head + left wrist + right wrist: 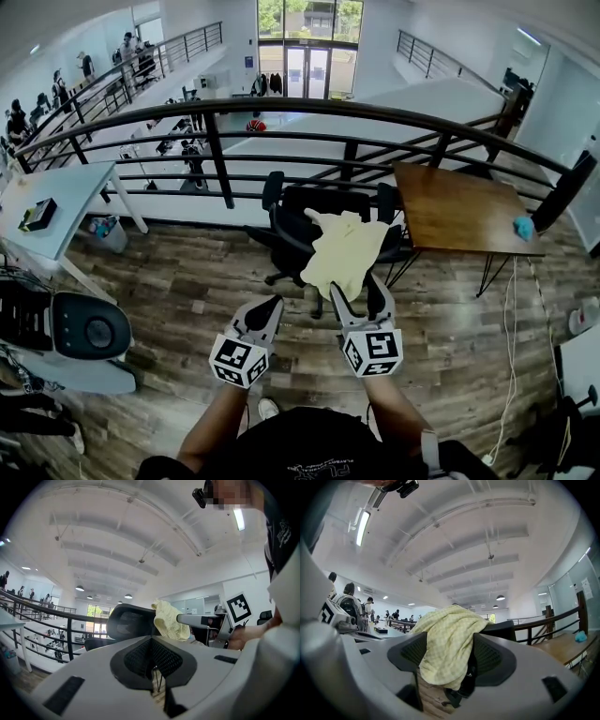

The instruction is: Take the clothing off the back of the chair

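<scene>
Clothing (345,251), pale yellow, hangs over the back of the black chair (292,202). The chair stands on the wood floor (187,281), just beside the left edge of the brown desk (459,211) and in front of the dark railing (217,150). The right tool (358,292) has its jaws wide apart. The low end of the clothing hangs between them and seems not to be squeezed. The left tool (269,306) is near the clothing but apart from it, with its jaws together.

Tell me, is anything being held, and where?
Nothing is held. The right gripper stands open, yellow clothing hanging between its jaws; the left gripper is shut, empty.
</scene>
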### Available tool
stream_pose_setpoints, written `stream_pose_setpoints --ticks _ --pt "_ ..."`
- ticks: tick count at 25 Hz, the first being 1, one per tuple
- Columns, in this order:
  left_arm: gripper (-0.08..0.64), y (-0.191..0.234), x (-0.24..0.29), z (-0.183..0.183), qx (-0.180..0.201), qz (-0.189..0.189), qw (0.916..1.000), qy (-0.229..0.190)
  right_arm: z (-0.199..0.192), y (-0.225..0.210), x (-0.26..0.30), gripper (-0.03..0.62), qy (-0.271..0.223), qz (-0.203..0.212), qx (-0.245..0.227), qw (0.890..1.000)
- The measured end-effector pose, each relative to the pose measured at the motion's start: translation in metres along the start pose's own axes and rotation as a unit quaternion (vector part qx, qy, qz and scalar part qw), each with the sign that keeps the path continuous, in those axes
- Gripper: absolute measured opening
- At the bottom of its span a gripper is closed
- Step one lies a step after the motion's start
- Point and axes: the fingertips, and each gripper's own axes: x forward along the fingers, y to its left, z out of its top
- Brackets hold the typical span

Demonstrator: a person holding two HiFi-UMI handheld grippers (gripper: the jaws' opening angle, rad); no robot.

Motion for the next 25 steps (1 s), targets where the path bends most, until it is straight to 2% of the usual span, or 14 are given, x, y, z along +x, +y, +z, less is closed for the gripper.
stream_pose_setpoints --ticks 16,19,23,25 --pt "0.014 0.016 0.001 -0.004 -0.007 -0.006 0.9999 0.006 0.001 -0.010 0.020 0.302 0.014 -0.073 -0.046 0.996" --pt "0.012 0.017 0.001 -0.006 -0.008 -0.008 0.9999 0.009 0.001 -0.010 0.020 0.266 0.018 -0.084 -0.058 0.995" --pt "0.012 0.018 0.000 -0.010 -0.012 -0.010 0.9998 0.012 0.000 -0.008 0.016 0.156 0.015 -0.088 -0.067 0.994" --pt "0.012 0.019 -0.002 -0.010 -0.015 -0.009 0.9998 0.011 0.000 -0.006 0.014 0.121 0.014 -0.085 -0.065 0.994"
